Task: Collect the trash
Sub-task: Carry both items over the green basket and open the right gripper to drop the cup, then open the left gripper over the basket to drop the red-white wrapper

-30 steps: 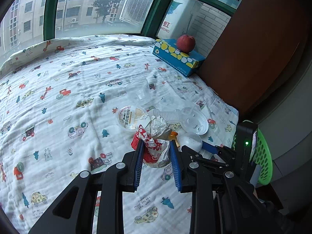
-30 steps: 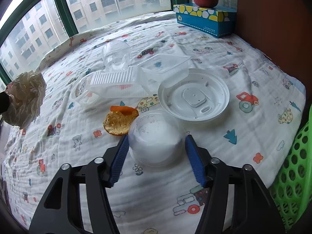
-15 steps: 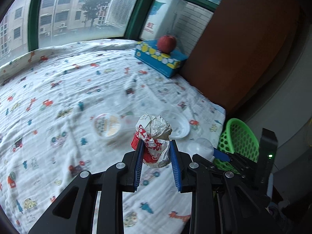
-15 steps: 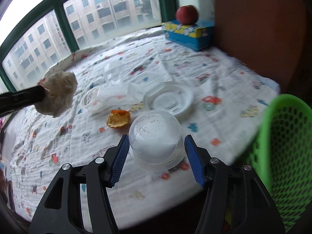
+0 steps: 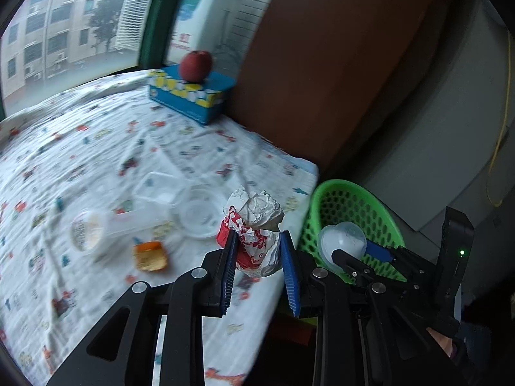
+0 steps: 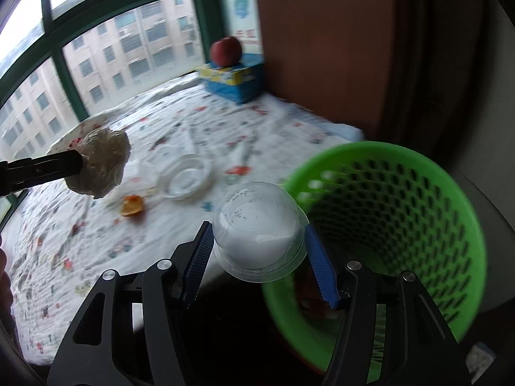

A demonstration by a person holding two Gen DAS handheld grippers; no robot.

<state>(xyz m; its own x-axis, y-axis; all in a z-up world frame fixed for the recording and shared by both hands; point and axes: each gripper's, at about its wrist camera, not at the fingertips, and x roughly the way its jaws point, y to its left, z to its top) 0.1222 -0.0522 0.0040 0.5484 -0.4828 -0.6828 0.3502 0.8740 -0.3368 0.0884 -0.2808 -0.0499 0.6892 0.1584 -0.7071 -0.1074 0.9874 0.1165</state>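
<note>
Right hand-held gripper point(image 6: 257, 251) clamping clear cup point(image 6: 259, 231) at green basket point(image 6: 418, 173) rim.

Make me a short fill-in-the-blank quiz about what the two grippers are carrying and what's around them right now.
1. The left gripper is shut on a crumpled red and white ____.
2. The right gripper holds a clear plastic cup beside the ____ mesh basket.
3. The red apple sits on a ____ box.

Missing words: wrapper; green; blue
</note>
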